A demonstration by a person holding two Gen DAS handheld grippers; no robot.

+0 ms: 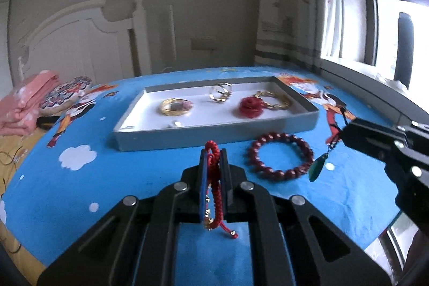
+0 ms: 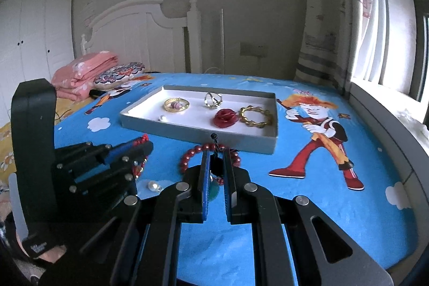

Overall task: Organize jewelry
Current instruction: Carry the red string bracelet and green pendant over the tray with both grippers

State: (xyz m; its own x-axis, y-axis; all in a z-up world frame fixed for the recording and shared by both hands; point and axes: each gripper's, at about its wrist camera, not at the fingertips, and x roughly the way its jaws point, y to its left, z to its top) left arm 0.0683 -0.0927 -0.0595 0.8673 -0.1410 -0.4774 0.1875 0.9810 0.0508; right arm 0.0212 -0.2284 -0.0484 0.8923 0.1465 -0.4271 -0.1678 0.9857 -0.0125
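My left gripper (image 1: 213, 152) is shut on a red braided cord bracelet (image 1: 214, 186) that hangs between its fingers above the blue bedsheet. My right gripper (image 2: 215, 153) is shut on the black cord of a green pendant necklace (image 1: 316, 168); the pendant dangles below it and also shows between the fingers in the right wrist view (image 2: 213, 192). A dark red bead bracelet (image 1: 280, 156) lies on the sheet in front of the grey tray (image 1: 214, 137). In the tray lie a gold bangle (image 1: 174, 107), a gold ring piece (image 1: 219, 93), a red rose (image 1: 250, 107) and a gold chain bracelet (image 1: 276, 99).
A pearl (image 2: 153, 185) lies on the sheet near the left gripper (image 2: 144, 146). Folded pink bedding (image 1: 24, 101) and a patterned cushion (image 1: 65, 94) sit at the far left. A white headboard stands behind. A window sill (image 1: 362, 77) runs along the right.
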